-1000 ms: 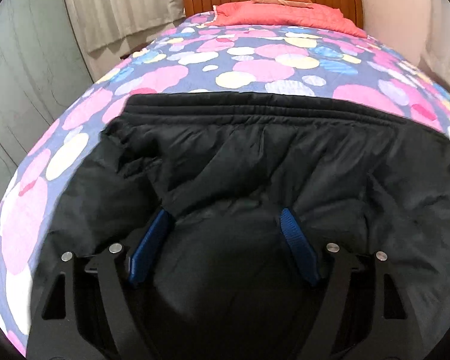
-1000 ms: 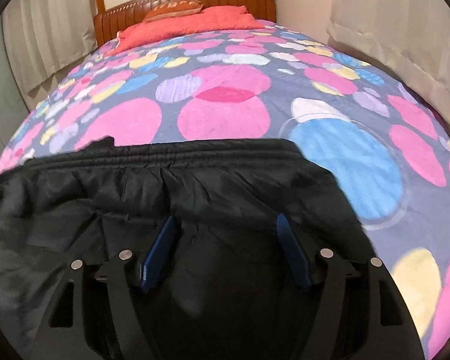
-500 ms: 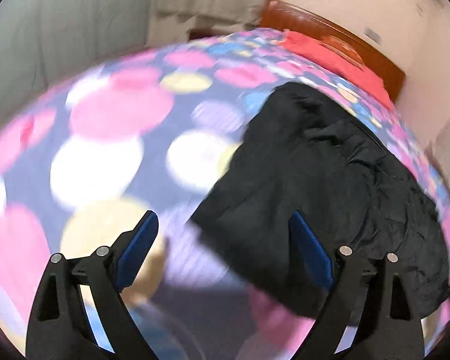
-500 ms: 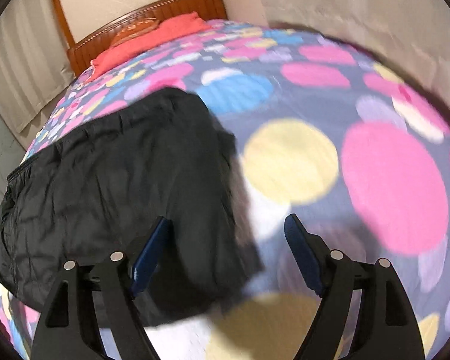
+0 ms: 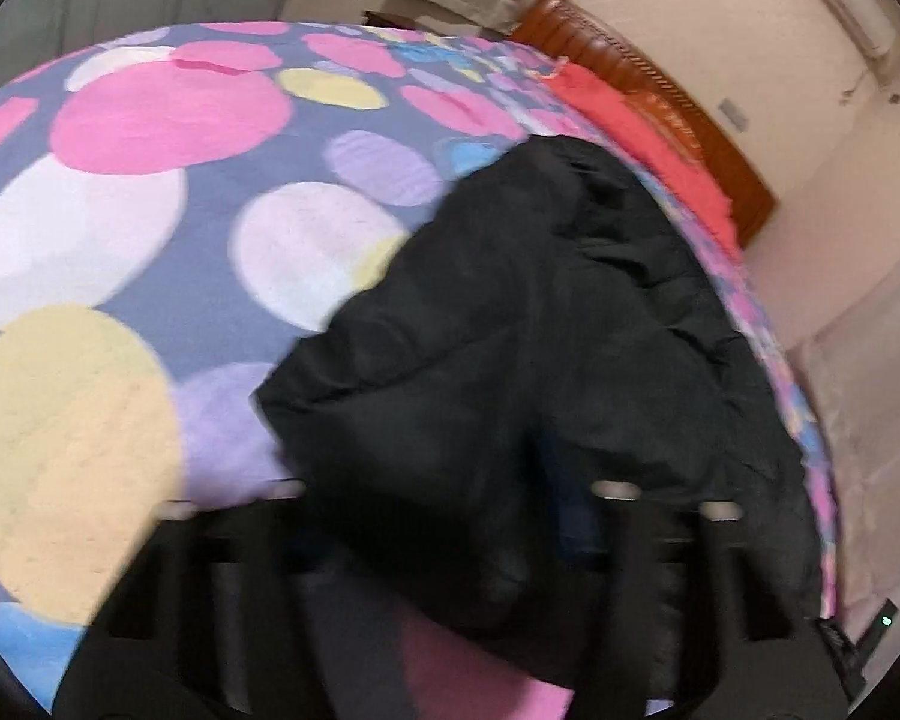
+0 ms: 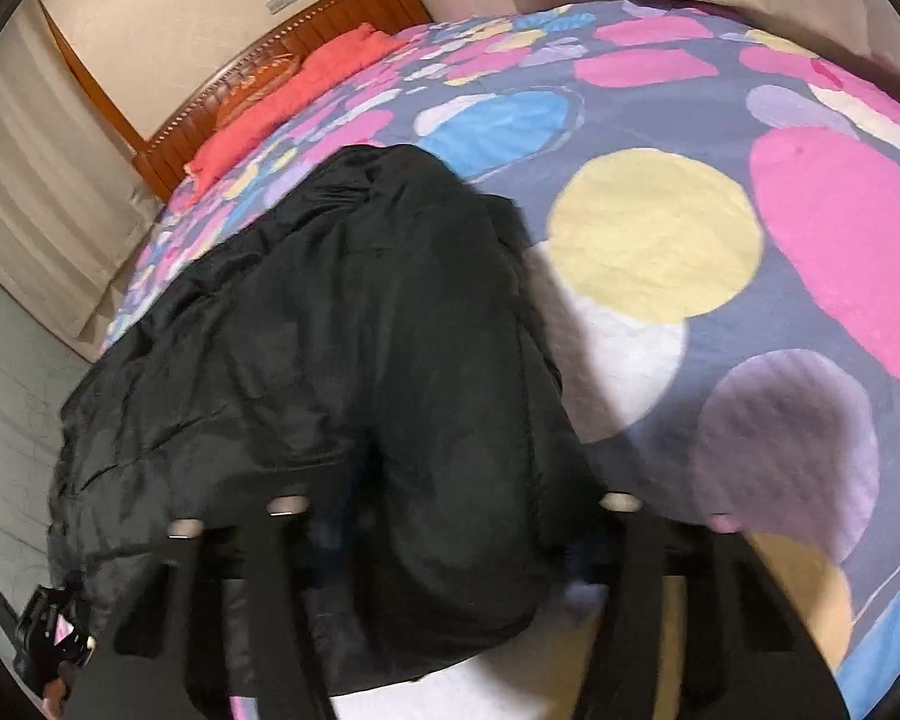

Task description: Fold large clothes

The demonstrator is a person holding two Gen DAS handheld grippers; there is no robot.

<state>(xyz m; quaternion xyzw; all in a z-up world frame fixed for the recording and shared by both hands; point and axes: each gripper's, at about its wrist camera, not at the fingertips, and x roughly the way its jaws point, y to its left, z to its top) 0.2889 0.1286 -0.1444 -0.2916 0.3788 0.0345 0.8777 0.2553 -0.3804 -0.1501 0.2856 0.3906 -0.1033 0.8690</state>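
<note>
In the left wrist view we see the crumpled black padded garment (image 5: 546,330) lying on the purple bedspread printed with pink, yellow and white circles (image 5: 120,228). It runs from about six o'clock up toward one o'clock. Its near left corner juts out at nine o'clock of our left gripper (image 5: 444,534), whose black fingers are blurred. The jaws are closing with a fold of the dark cloth between them; whether the pads press on it yet we cannot tell. Open bedspread spreads from seven to twelve o'clock. The bed's right edge runs just beyond the garment at three o'clock. A carved wooden headboard (image 5: 648,84) and a coral-red pillow (image 5: 642,138) sit at one o'clock.

In the right wrist view the same garment (image 6: 342,360) fills the frame from six up to eleven o'clock. Its right edge falls between the blurred fingers of our right gripper (image 6: 450,534). These jaws are closing too, with cloth between them; their contact is not clear. Free bedspread (image 6: 750,210) lies from one to five o'clock. The bed's left edge drops off at nine o'clock, beside the pale curtain (image 6: 48,204).
</note>
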